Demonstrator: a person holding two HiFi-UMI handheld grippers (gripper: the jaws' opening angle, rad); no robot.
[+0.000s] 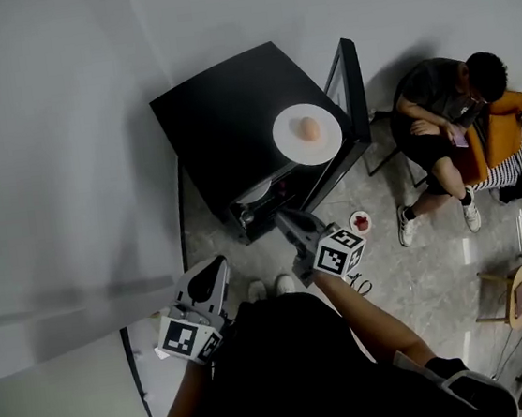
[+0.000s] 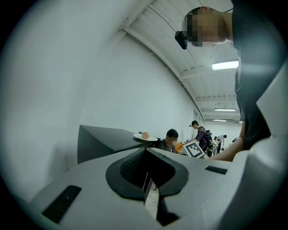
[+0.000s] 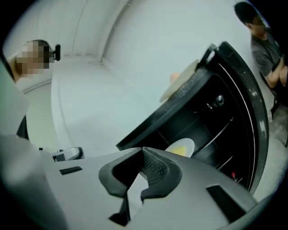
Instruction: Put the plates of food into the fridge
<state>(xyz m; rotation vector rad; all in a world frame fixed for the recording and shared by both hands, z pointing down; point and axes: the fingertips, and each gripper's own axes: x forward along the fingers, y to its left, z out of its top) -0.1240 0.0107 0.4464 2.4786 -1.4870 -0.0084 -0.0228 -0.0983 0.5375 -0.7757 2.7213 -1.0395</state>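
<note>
The right claw (image 1: pixel 288 218), shut and seemingly empty through the blur, has the food plate (image 1: pixel 307 134) above and ahead on the fridge (image 1: pixel 221 113) top; it should open, rise and pinch the near rim level.

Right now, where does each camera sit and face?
Head view: on head, steeply down at fridge and top plate; shows torso, left gripper, right gripper.
Left gripper view: level over shut fingers toward fridge side; torso at right.
Right gripper view: tilted, over shut fingers into open fridge, inner plate.
Head and left share the top plate.
</note>
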